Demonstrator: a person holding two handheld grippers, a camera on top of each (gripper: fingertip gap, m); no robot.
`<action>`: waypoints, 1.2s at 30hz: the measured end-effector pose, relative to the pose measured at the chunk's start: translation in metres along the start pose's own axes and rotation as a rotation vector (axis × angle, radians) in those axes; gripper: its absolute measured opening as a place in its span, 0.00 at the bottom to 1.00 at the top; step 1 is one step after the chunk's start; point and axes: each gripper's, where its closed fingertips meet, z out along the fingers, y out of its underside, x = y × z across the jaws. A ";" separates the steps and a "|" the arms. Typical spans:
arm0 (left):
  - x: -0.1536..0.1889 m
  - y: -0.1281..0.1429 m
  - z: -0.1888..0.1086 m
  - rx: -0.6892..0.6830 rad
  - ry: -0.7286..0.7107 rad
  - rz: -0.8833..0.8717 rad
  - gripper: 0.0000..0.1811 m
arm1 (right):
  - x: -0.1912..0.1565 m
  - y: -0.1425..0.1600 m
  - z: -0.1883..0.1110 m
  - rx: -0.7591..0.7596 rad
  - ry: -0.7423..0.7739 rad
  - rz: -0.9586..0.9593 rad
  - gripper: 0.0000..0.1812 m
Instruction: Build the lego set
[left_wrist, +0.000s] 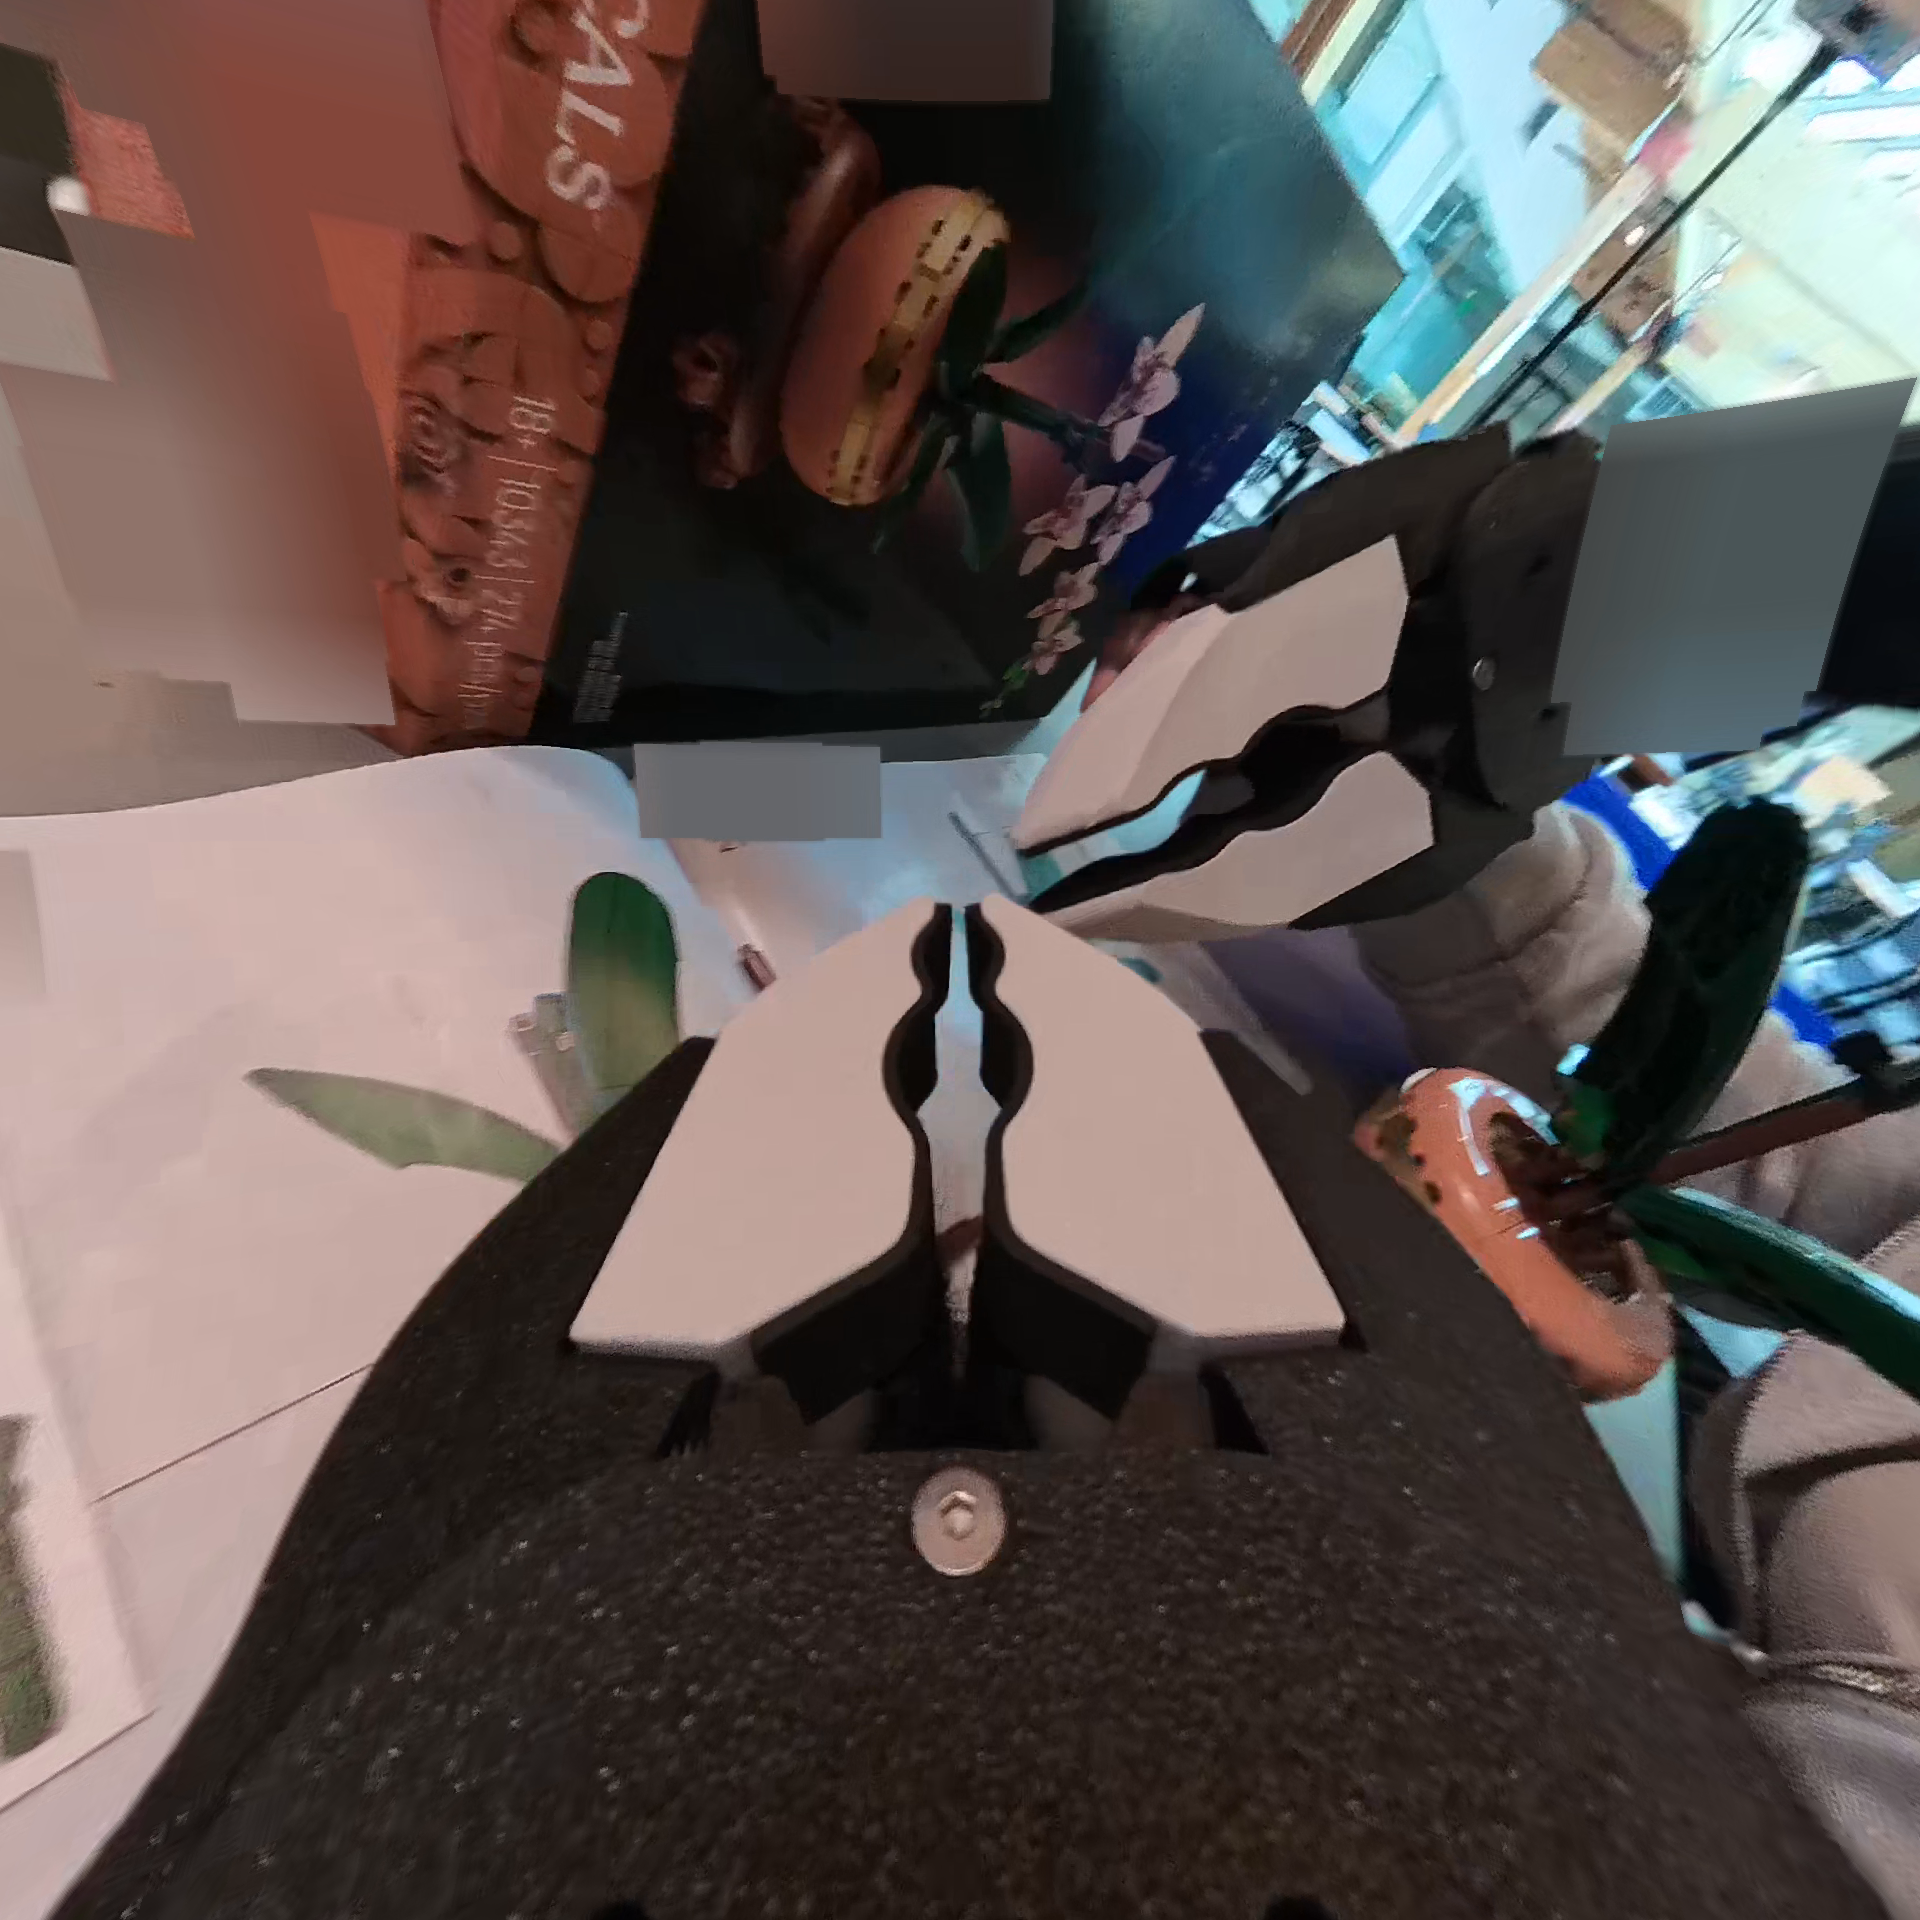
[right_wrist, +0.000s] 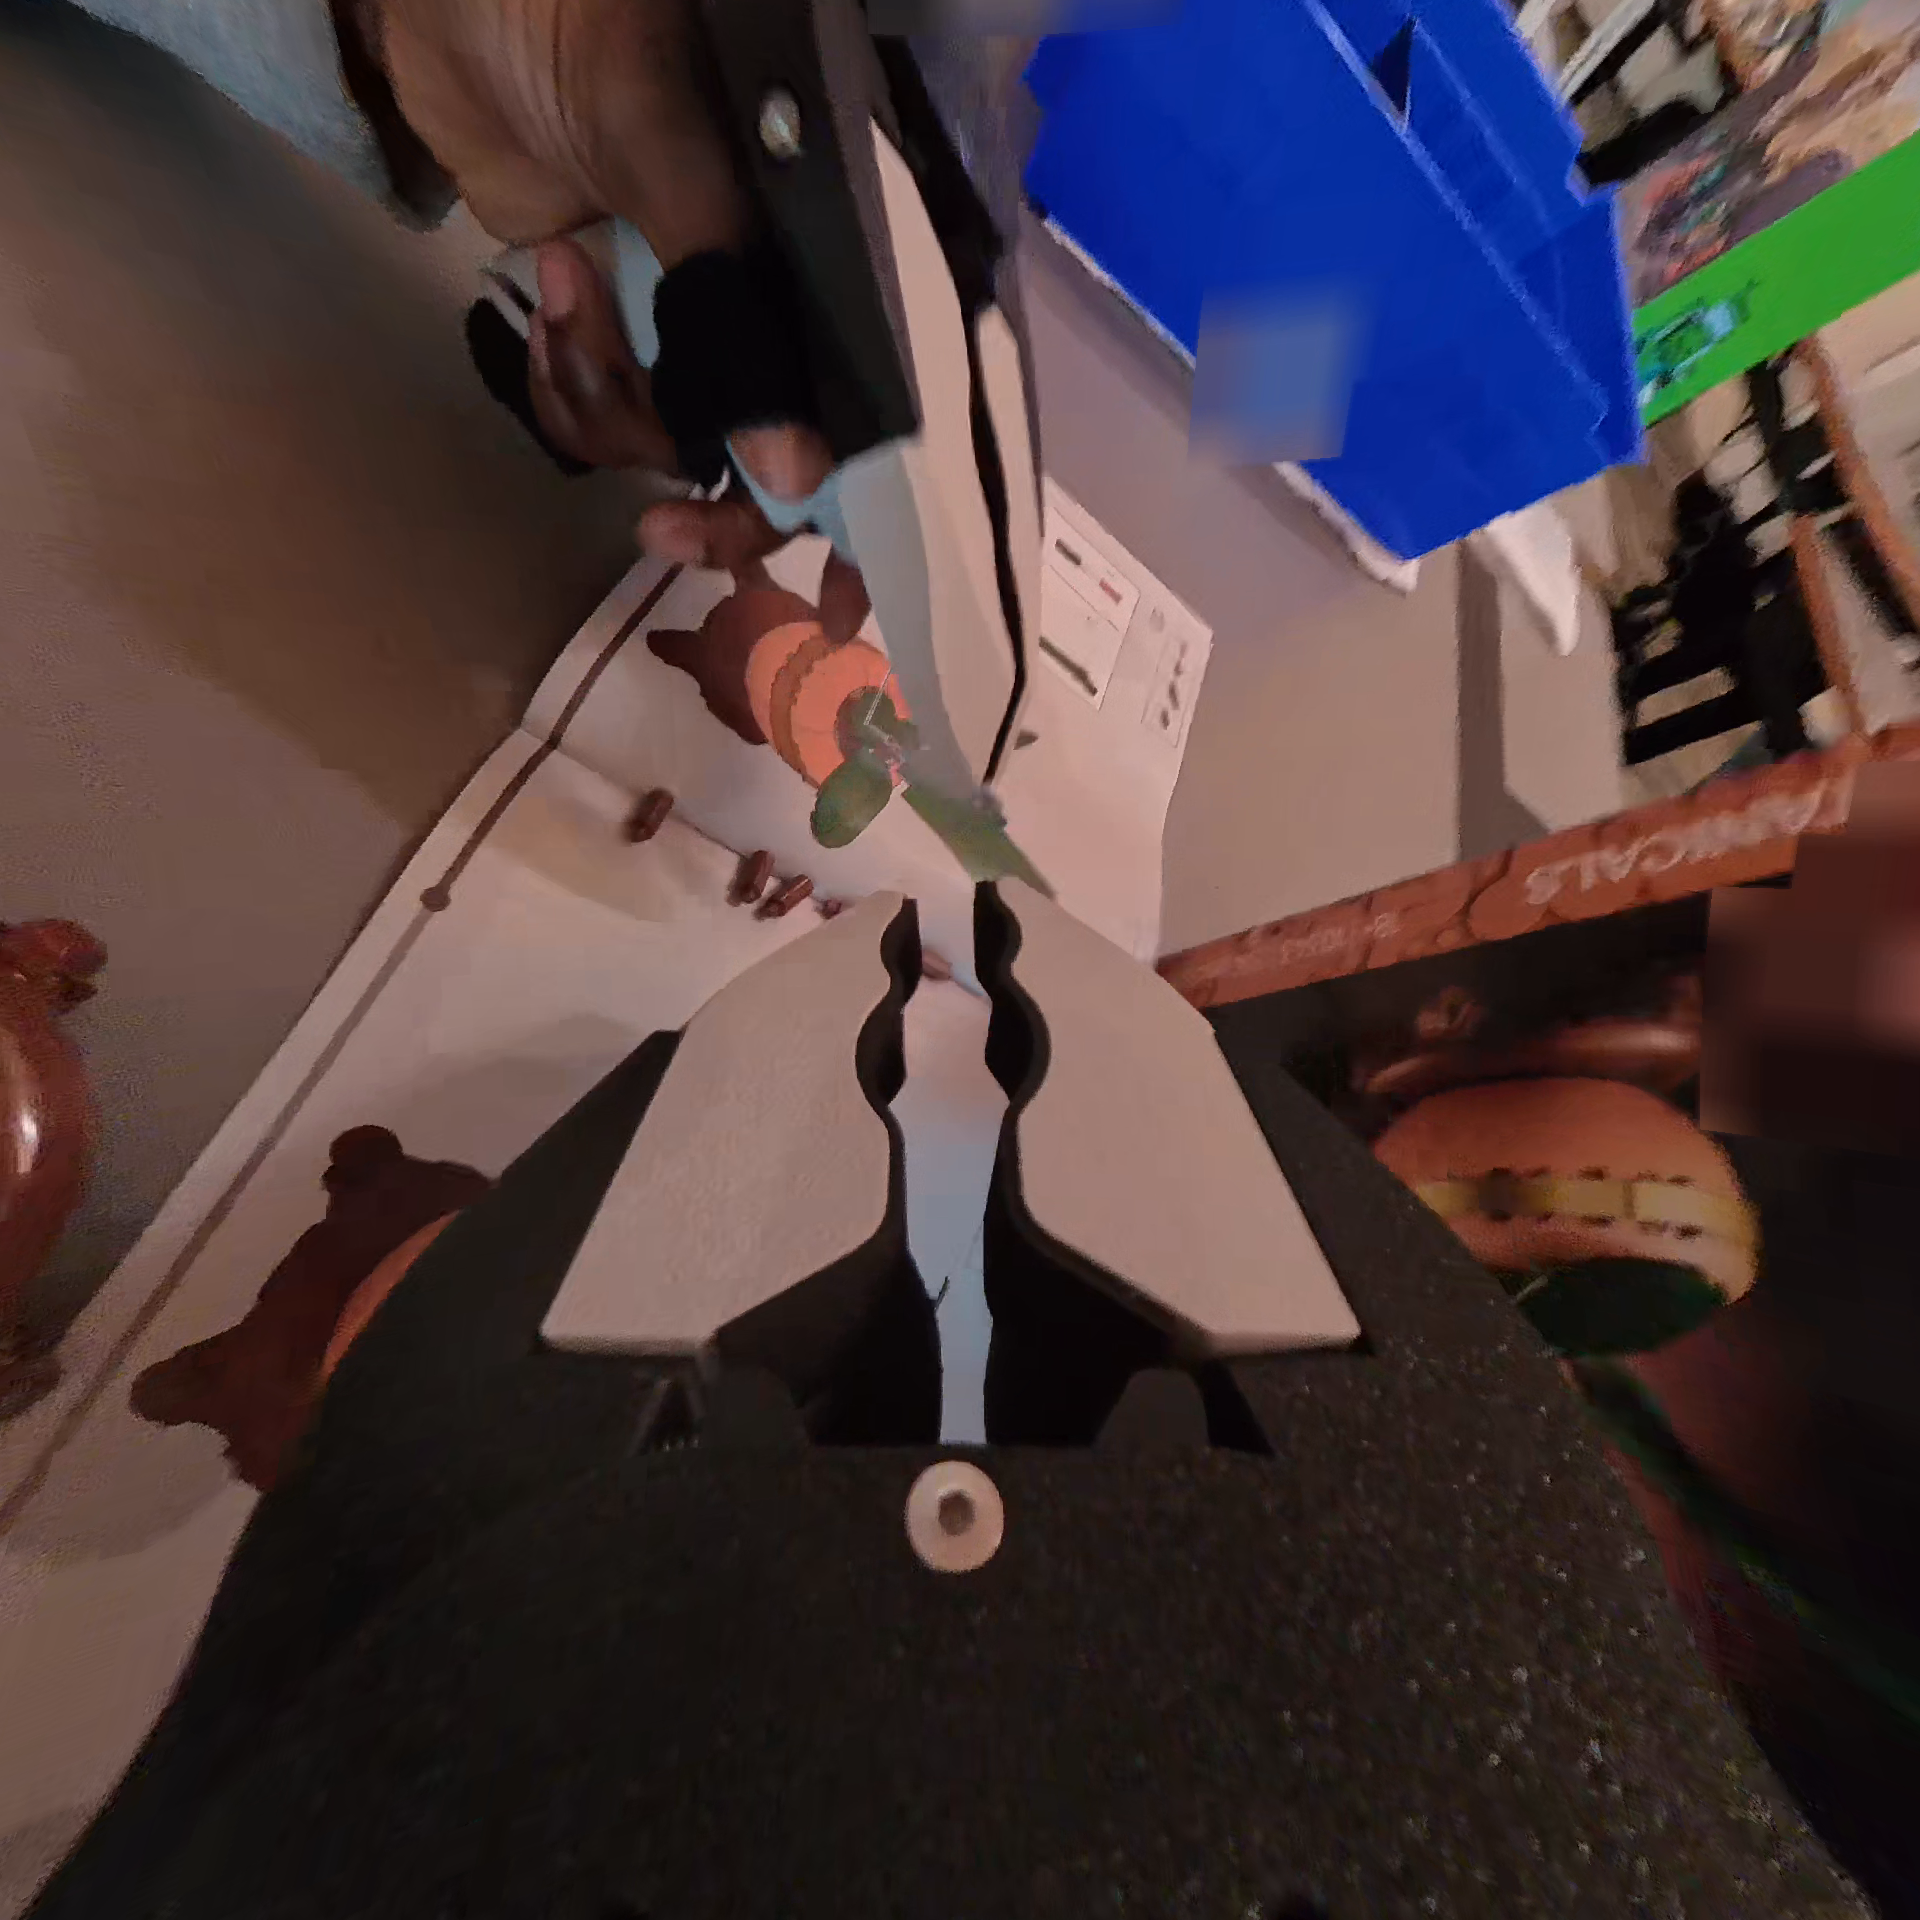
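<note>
My left gripper (left_wrist: 961, 916) is shut, with only a hairline gap and nothing visible between the pads. It also shows in the right wrist view (right_wrist: 987, 800), held by a hand. A thin green leaf piece (right_wrist: 977, 840) lies at its tips; I cannot tell whether it is pinched. My right gripper (right_wrist: 945, 906) is almost shut, with a narrow empty gap showing white paper. Its tips (left_wrist: 1034, 878) nearly touch the left gripper's tips. The partly built plant, an orange pot (left_wrist: 1507, 1226) with dark green leaves (left_wrist: 1683, 987), hangs close at the right.
The open instruction booklet (left_wrist: 312, 935) covers the table under both grippers. The set's box (left_wrist: 831, 416) stands behind it. Small brown pieces (right_wrist: 753, 878) and a long brown rod (right_wrist: 520, 779) lie on the page. A blue bin (right_wrist: 1351, 260) sits beyond. A grey sleeve (left_wrist: 1507, 935) is at the right. Only a small space, under 4 cm, lies between the two pairs of fingers. The right tips stand about 12 centimetres off the orange pot (left_wrist: 1507, 1226).
</note>
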 end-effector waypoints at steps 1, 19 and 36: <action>-0.004 -0.002 -0.005 0.000 -0.023 0.048 0.02 | -0.001 0.006 0.000 -0.016 -0.019 0.056 0.05; -0.003 0.000 -0.034 0.004 0.031 0.254 0.10 | -0.041 0.025 0.041 -0.095 -0.328 0.632 0.05; 0.025 -0.002 -0.035 0.036 0.141 0.371 0.20 | 0.007 -0.020 -0.046 0.022 -0.036 0.450 0.02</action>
